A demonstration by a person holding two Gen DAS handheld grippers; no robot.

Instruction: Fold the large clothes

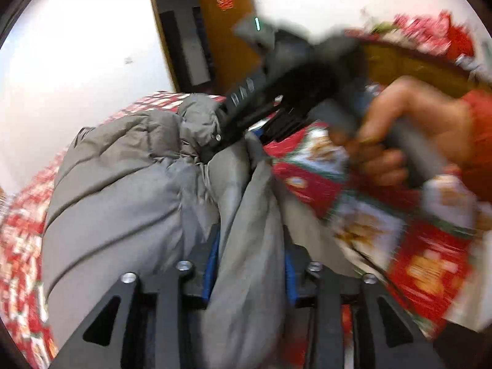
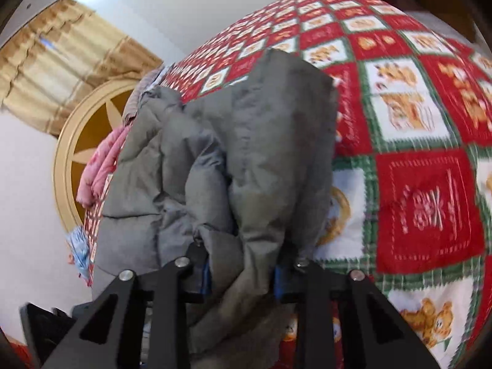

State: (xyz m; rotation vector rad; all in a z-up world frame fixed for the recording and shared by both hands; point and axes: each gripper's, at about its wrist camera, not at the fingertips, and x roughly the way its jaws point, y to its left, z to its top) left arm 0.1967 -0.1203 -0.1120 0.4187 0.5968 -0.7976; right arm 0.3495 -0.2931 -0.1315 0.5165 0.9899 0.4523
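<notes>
A: Nearest, what's gripped?
B: Left gripper (image 1: 250,264) and right gripper (image 2: 241,269) each pinch grey puffer jacket (image 1: 123,184) fabric, bunched on the patchwork quilt (image 2: 424,203).
A: Step?
B: Likely mid-fold; next, carry both edges toward twelve o'clock together.

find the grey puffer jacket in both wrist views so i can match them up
Left wrist: grey puffer jacket fills the centre-left, its fabric pinched in the left tongs at the bottom.
Right wrist: the jacket fills the centre, bunched in the right tongs.
Shared landmark: the red patchwork bedspread under it.
</notes>
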